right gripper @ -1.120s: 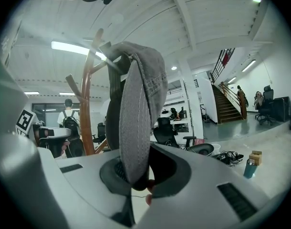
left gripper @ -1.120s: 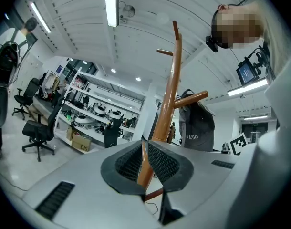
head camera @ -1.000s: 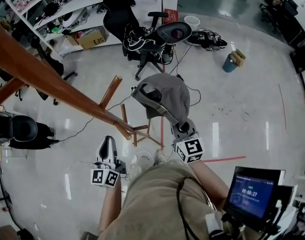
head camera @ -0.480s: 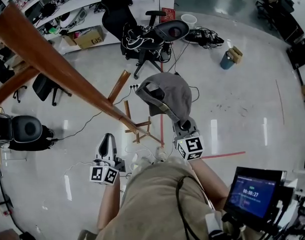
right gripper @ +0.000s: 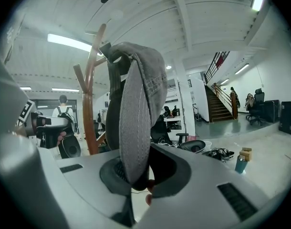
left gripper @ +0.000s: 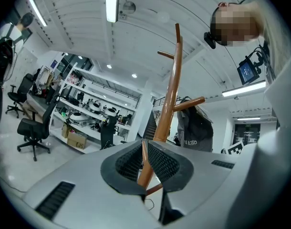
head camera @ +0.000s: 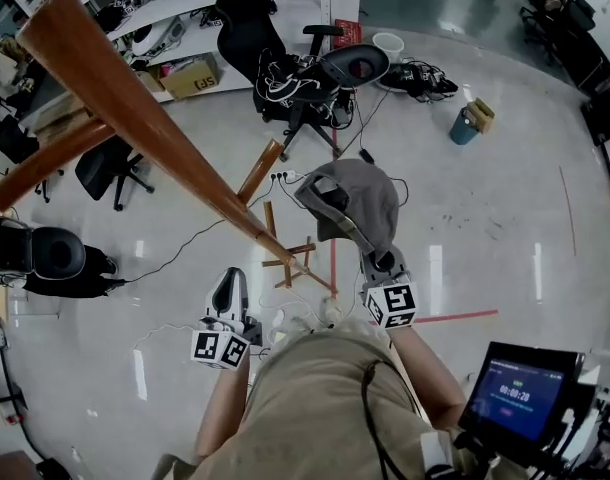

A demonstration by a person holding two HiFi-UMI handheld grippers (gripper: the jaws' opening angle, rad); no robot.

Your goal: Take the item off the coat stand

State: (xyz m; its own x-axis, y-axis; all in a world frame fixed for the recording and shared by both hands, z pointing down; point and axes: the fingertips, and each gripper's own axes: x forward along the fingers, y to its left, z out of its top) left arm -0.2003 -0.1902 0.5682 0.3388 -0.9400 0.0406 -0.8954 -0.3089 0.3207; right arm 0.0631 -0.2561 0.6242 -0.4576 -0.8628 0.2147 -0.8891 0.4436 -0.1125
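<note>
Little changed over last sec: cap point(head camera: 357, 200) kept pinched in right gripper point(head camera: 377, 256), shifted slightly rightward in head view. Cap already clear of coat stand point(head camera: 135, 128) pegs, no contact seen. Judged: removal done in effect, only carry-away left. Brim clenched by right fingers point(right gripper: 113, 174), crown standing above them in right gripper view. R forearm stretched fwd from body, gripper aimed approx level, a bit down. Left gripper point(head camera: 229, 284) held low by waist, aimed level at stand. Its fingers nearly closed, slit only, nothing btw them.
</note>
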